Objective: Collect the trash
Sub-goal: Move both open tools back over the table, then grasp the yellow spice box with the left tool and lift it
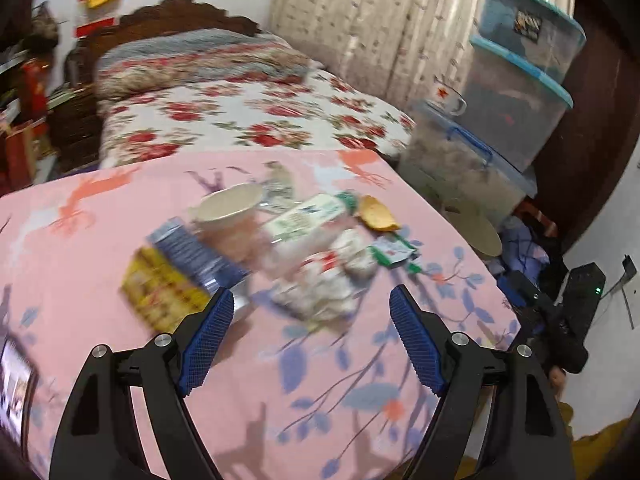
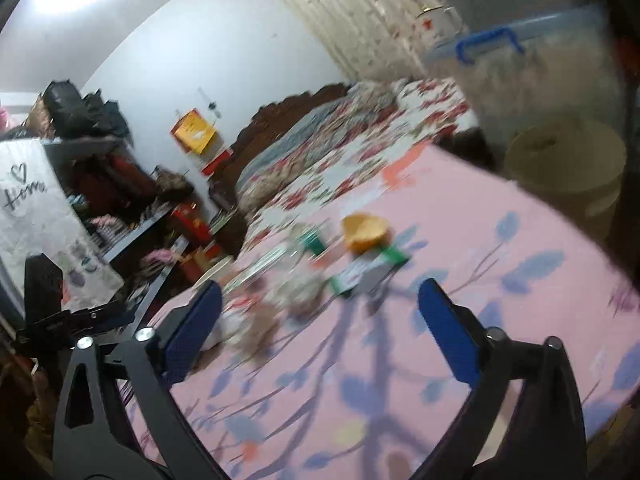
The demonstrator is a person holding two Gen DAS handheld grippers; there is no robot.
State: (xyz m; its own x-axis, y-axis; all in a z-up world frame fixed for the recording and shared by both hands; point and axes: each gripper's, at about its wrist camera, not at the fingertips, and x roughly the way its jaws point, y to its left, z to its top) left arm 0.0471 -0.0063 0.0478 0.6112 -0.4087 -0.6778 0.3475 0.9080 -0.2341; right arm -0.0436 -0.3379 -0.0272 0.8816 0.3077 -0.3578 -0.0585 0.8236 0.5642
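Observation:
A heap of trash lies on a pink patterned cloth [image 1: 120, 216]. It holds a white paper cup [image 1: 230, 204], a plastic bottle [image 1: 308, 220] with a green cap, crumpled tissue [image 1: 324, 284], a yellow packet [image 1: 164, 292], a blue wrapper [image 1: 196, 256], an orange peel [image 1: 376, 214] and a green-white packet [image 1: 394, 252]. My left gripper [image 1: 312, 302] is open and empty, hovering just short of the tissue. My right gripper [image 2: 320, 294] is open and empty above the cloth [image 2: 500, 280], near the green-white packet [image 2: 368, 270] and the peel [image 2: 364, 232]. Both views are blurred.
A bed with a floral cover [image 1: 248, 120] lies beyond the cloth. Stacked clear storage bins [image 1: 520, 80] and a mug [image 1: 446, 98] stand at the right by a curtain. A round beige stool [image 2: 568, 164] and dark clutter sit right of the cloth. Shelves [image 2: 120, 184] crowd the left.

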